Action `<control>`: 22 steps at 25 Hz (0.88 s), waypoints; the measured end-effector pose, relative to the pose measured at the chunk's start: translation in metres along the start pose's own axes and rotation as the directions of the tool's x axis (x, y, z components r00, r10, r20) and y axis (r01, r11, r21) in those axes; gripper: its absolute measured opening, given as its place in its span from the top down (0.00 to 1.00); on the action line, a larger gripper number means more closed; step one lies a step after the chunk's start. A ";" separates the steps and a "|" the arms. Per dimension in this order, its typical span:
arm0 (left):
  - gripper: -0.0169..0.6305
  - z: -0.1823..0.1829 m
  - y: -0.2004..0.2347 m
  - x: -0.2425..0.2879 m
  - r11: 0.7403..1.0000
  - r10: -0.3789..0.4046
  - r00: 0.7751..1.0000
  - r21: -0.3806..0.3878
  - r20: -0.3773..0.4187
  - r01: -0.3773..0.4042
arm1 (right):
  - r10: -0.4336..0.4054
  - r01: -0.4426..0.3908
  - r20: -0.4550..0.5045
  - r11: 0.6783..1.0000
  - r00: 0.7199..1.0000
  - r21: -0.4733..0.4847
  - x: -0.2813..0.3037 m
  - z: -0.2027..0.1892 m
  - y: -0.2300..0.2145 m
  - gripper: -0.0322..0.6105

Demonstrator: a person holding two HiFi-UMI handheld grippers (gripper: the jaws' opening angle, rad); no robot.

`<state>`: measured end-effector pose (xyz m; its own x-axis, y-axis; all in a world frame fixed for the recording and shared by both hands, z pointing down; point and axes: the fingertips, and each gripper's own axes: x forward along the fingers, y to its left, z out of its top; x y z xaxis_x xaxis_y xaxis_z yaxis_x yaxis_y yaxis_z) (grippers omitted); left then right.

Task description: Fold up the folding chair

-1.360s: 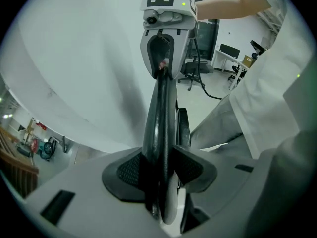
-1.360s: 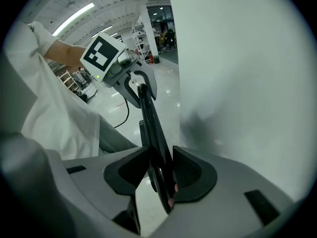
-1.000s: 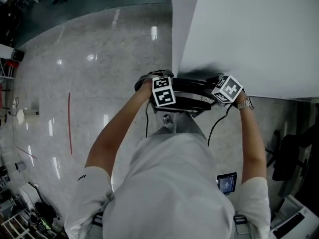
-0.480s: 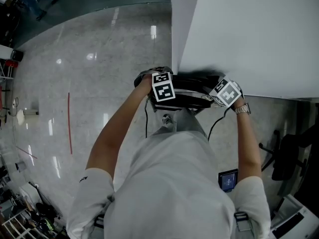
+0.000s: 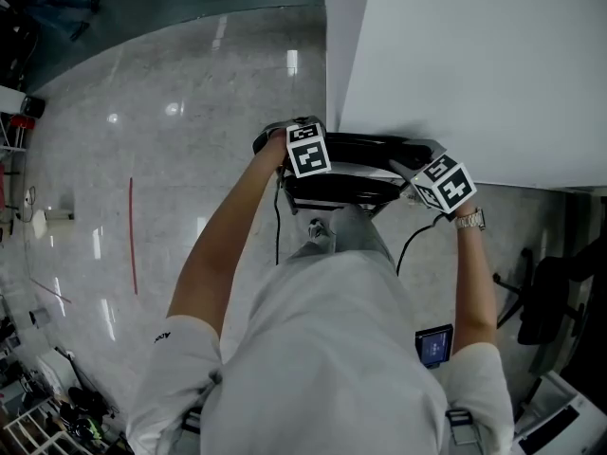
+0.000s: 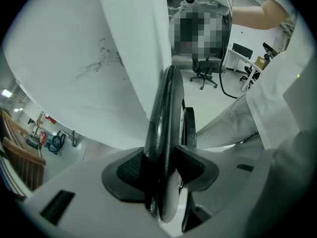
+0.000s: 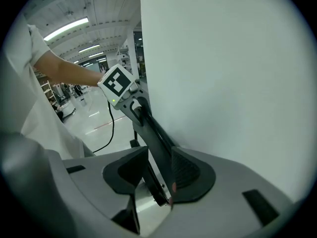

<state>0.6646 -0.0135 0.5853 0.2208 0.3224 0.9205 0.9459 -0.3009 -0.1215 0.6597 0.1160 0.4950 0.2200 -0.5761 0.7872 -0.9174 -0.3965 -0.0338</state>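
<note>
- The black folding chair (image 5: 353,171) shows from above as a narrow slab, its parts drawn close together. It stands on the floor at 12 o'clock from the person's torso (image 5: 322,349).
- The chair's far edge lies touching or just beside the foot of a white wall panel (image 5: 474,64), which fills the head view from 12 to 3 o'clock.
- The left hand-held gripper (image 6: 161,168) is at the chair's 9 o'clock end. Its two dark pads are clamped on the chair's black edge, one on either side.
- The right hand-held gripper (image 7: 158,175) is at the chair's 3 o'clock end. Its jaws have just been opening, and a black bar of the chair runs up between them. The bar lies against one pad, with a slim gap at the other.
- A black cable (image 5: 413,240) hangs from the right hand-held gripper, and a wristwatch (image 5: 469,219) sits on that wrist.
- The polished stone floor (image 5: 171,159) spreads out at 9 o'clock, with a thin red line (image 5: 132,235) on it, well apart from the chair.
</note>
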 end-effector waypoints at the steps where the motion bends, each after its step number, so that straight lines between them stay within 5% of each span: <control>1: 0.68 0.001 0.000 0.001 1.000 -0.002 1.000 0.000 -0.001 0.002 | 0.006 -0.006 0.009 1.000 1.000 0.006 -0.001 -0.001 0.002 0.73; 12: 0.68 -0.001 0.000 -0.002 1.000 0.003 1.000 0.006 0.013 -0.003 | 0.079 -0.085 0.055 0.991 0.995 0.101 0.023 -0.017 0.054 0.73; 17: 0.68 -0.002 -0.003 -0.002 0.999 -0.054 0.998 0.007 0.025 0.053 | 0.105 -0.114 0.064 0.981 0.992 0.156 0.029 -0.030 0.078 0.73; 22: 0.66 0.004 -0.001 -0.007 0.997 -0.044 0.999 0.062 0.025 0.042 | 0.106 -0.123 0.084 0.963 0.991 0.241 0.024 -0.045 0.087 0.73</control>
<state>0.6627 -0.0112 0.5776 0.1851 0.3571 0.9155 0.9673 -0.2304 -0.1057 0.5706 0.0996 0.5390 0.1487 -0.6726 0.7249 -0.8305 -0.4828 -0.2776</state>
